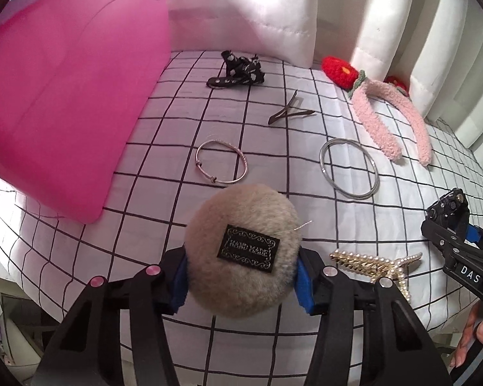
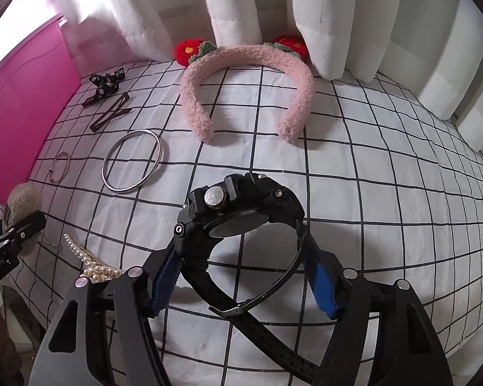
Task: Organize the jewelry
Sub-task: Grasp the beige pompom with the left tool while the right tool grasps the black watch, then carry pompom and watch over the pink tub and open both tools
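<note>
Left gripper (image 1: 241, 276) pinches a round beige fur puff (image 1: 241, 251) between its 2 blue pads, one pad pressed into each side of the puff. A black label reading "HAND MADE" faces up on the puff. It sits right at the gripper's tips, low over a bed covered in a white sheet with a black grid (image 1: 273, 167).

Right gripper (image 2: 244, 276) has a black wristwatch (image 2: 241, 212) between its blue pads. The left pad touches the watch case and the right pad meets the strap loop, so it appears to be gripping the watch across the loop. The watch stands on edge, its face turned down toward the gripper, and the loose strap tail trails back under the gripper.

A large pink box (image 1: 64, 96) stands on the far left of the bed, seen from both cameras. It lies just left and ahead of the left gripper, so that hand is much the nearer to it. The right gripper is further away, with the other pieces between it and the box.

Still lying on the sheet are a thin silver bangle (image 1: 222, 164), a larger plain silver bangle (image 1: 349, 169), brown hair clips (image 1: 289, 112), a black patterned bow (image 1: 238, 69), a pink fuzzy headband (image 2: 248, 90) with red knitted flowers, and a pearl claw clip (image 1: 376, 265) between the 2 grippers.
</note>
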Motion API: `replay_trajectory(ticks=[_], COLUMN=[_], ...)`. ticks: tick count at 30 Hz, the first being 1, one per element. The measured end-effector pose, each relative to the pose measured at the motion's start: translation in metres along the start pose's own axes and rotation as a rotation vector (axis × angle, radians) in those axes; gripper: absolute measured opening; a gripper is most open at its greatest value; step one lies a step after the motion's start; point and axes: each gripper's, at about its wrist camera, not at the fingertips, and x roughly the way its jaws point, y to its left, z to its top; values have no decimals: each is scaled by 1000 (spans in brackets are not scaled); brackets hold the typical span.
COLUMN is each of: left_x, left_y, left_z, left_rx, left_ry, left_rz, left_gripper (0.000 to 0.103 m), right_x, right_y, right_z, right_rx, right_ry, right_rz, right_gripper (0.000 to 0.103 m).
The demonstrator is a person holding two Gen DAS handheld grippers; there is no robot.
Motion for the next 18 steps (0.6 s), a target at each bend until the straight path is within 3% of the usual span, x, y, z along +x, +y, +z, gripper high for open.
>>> replay_trajectory(ticks=[11,18], left_x=[-91,-161], left_y=[-15,12], left_z=[38,80], left_rx=[46,-5], left_ry=[-179,-339], left_rz=[-105,-100], left_gripper=[51,51], right_x=[-77,-133], right_y=[13,60], right_z=[38,88], right_rx=[5,-60], right_ry=[-154,-294], right_rz=[45,127], right_gripper=[67,67])
